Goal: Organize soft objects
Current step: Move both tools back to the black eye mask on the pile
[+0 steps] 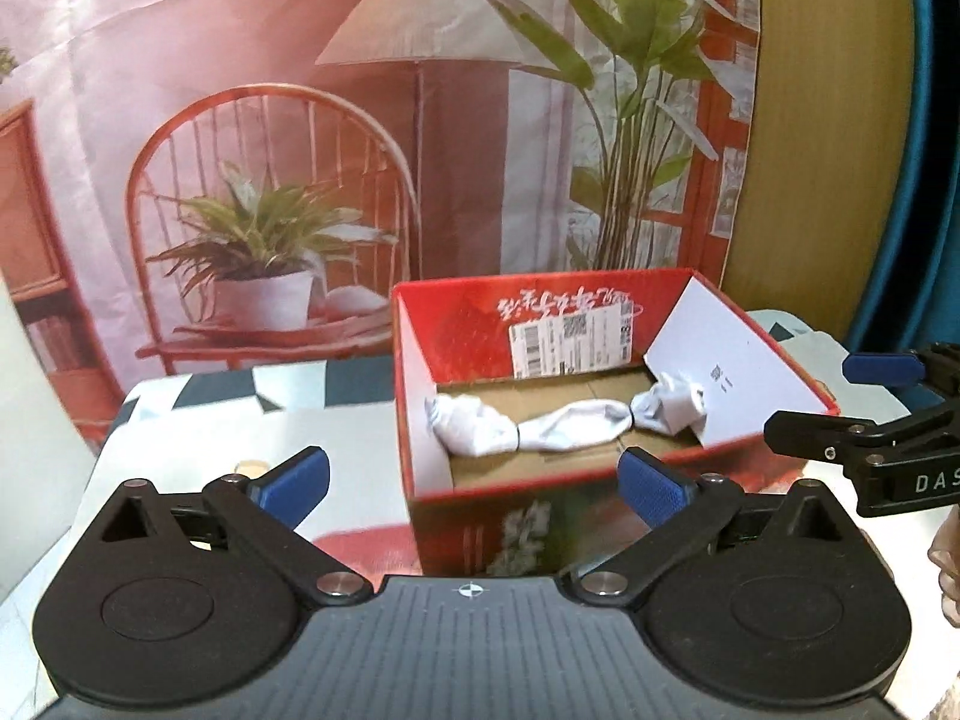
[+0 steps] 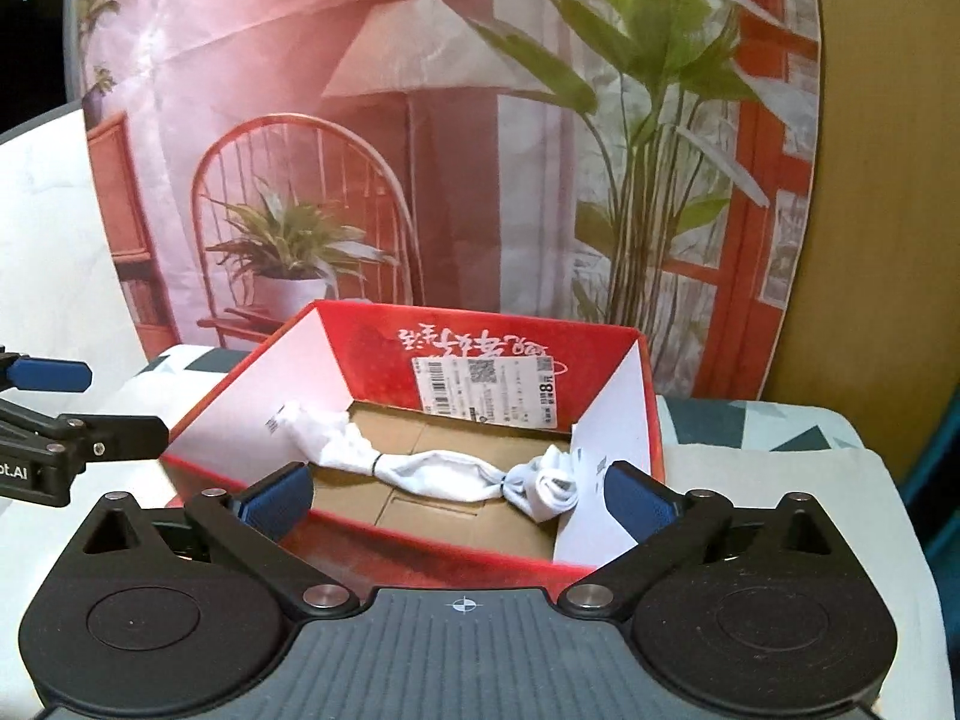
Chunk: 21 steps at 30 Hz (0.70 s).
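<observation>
White socks (image 2: 444, 474) lie beyond spread fingers (image 2: 279, 495).

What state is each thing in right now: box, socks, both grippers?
Red cardboard box: open-topped, upright on the table.
White socks: inside the box, lying stretched across its floor, not gripped.
Shipping label: stuck on the box's inner far wall.
Left gripper: open, empty.
Right gripper: open, empty.
</observation>
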### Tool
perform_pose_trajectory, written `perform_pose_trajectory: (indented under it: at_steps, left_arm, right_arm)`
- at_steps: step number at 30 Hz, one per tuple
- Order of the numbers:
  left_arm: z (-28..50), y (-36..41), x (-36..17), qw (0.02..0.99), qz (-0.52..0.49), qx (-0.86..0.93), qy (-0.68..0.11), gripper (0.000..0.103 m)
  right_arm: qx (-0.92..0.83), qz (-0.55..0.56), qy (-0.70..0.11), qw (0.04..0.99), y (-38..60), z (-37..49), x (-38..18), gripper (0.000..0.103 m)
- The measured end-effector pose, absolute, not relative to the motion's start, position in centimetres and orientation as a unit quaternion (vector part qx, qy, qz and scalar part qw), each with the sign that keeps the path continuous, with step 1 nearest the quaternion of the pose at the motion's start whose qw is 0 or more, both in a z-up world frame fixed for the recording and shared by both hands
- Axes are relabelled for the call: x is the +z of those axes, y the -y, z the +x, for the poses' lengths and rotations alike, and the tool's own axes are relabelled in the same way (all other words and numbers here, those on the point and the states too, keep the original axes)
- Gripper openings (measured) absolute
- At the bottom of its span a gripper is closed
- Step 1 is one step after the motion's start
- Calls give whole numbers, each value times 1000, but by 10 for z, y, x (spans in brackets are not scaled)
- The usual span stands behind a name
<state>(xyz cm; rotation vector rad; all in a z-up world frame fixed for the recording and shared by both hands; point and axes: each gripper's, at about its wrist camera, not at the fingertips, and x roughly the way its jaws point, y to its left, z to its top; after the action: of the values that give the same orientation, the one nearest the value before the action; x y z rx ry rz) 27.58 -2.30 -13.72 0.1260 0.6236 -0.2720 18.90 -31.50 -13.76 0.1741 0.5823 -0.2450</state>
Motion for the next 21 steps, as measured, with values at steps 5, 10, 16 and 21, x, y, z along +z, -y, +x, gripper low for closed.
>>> perform_pose_trajectory:
  at_steps: [5, 10, 16, 21]
  left_arm:
    - [250, 16, -145, 943, 63, -126, -301, 103]
    - [230, 16, -154, 944, 69, -125, -299, 103]
    - [214, 16, -168, 940, 55, -125, -312, 103]
    - [204, 15, -181, 936, 45, -127, -326, 103]
  right_arm:
    - [-116, 97, -286, 946, 301, 168, -151, 103]
    - [-118, 120, -285, 944, 292, 147, -165, 103]
    - [-127, 138, -273, 944, 284, 126, -175, 103]
    - [-131, 142, -270, 943, 277, 112, -182, 102]
